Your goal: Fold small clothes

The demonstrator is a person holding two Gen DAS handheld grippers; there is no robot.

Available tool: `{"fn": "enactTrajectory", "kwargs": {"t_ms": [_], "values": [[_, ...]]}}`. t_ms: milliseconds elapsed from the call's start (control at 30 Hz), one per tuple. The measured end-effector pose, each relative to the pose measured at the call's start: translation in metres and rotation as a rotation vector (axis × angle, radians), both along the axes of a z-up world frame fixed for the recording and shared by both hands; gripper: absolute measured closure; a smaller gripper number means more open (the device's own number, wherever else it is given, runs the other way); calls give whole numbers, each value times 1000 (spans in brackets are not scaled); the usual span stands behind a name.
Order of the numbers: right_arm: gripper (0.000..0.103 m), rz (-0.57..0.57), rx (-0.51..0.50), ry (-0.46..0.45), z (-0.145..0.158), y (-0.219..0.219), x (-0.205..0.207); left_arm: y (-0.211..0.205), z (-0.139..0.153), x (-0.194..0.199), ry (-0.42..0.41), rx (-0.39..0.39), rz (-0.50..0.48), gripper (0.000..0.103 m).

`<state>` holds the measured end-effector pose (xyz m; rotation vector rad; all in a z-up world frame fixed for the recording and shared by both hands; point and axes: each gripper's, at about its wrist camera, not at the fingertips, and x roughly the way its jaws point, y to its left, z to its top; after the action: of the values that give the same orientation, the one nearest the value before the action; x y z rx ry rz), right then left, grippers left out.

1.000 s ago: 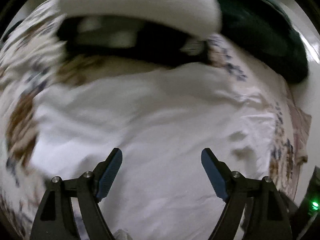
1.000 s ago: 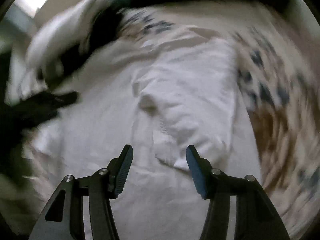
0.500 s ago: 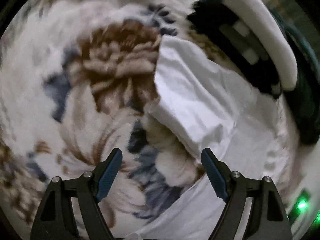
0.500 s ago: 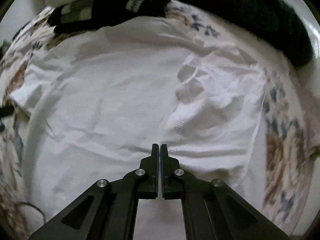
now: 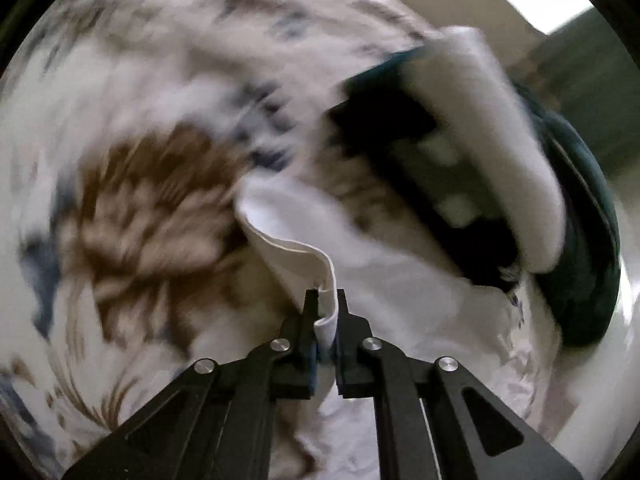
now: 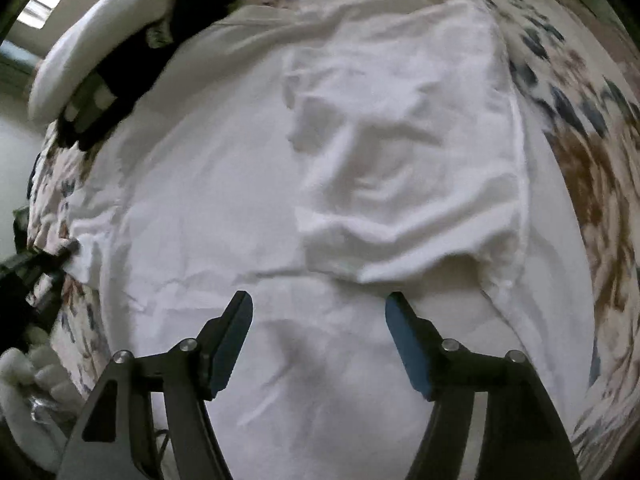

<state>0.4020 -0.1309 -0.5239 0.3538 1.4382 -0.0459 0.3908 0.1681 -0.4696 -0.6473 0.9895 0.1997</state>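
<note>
Ahead of the spread right tongs (image 6: 319, 312) the white garment (image 6: 248, 184) lay low, its folded-over sleeve flap (image 6: 404, 168) making only a shallow ridge. Beyond and to their left a stack of folded clothes (image 6: 104, 64) blocked the way. To the left of the left tongs (image 5: 324, 300) the floral bedspread (image 5: 132, 208) lay bare; the same stack (image 5: 472, 160) rose ahead to their right.

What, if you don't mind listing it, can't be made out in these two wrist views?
- Left wrist view: the dark folded pile and floral bedspread are motion-blurred; garment types unreadable.
- Left wrist view: how much of the white shirt the left gripper pinches is hidden by its fingers.
- Right wrist view: the shirt's near hem is behind the right gripper.
</note>
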Motion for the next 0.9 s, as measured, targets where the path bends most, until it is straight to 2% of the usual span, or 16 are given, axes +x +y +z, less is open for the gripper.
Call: {"fn": "enactTrajectory", "kwargs": {"t_ms": [133, 233, 333, 433, 467, 500, 567, 600, 633, 767, 900], "values": [[32, -72, -1, 3, 0, -28, -8, -67, 43, 12, -116, 163, -272, 99], [32, -117, 13, 9, 2, -48, -20, -126, 47, 12, -133, 231, -502, 98], [32, -150, 23, 13, 5, -69, -34, -169, 31, 11, -85, 226, -653, 97], [32, -153, 17, 12, 10, -88, -45, -199, 9, 10, 53, 148, -751, 95], [32, -154, 13, 10, 12, -91, -48, -201, 4, 6, 96, 106, -770, 93], [32, -155, 13, 6, 16, -101, -54, -197, 2, 3, 120, 57, -771, 85], [32, -161, 27, -6, 23, -109, -57, -177, 3, 1, 154, -12, -728, 56], [32, -163, 39, -13, 25, -111, -58, -164, 6, 1, 168, -23, -698, 28], [32, -164, 59, -22, 30, -121, -61, -152, 10, 0, 172, -18, -673, 19], [32, -179, 169, -32, 31, -107, -53, -113, 23, 20, 164, 35, -570, 19], [32, -189, 279, -30, 21, -83, -39, -111, 5, 60, 177, 132, -580, 19]]}}
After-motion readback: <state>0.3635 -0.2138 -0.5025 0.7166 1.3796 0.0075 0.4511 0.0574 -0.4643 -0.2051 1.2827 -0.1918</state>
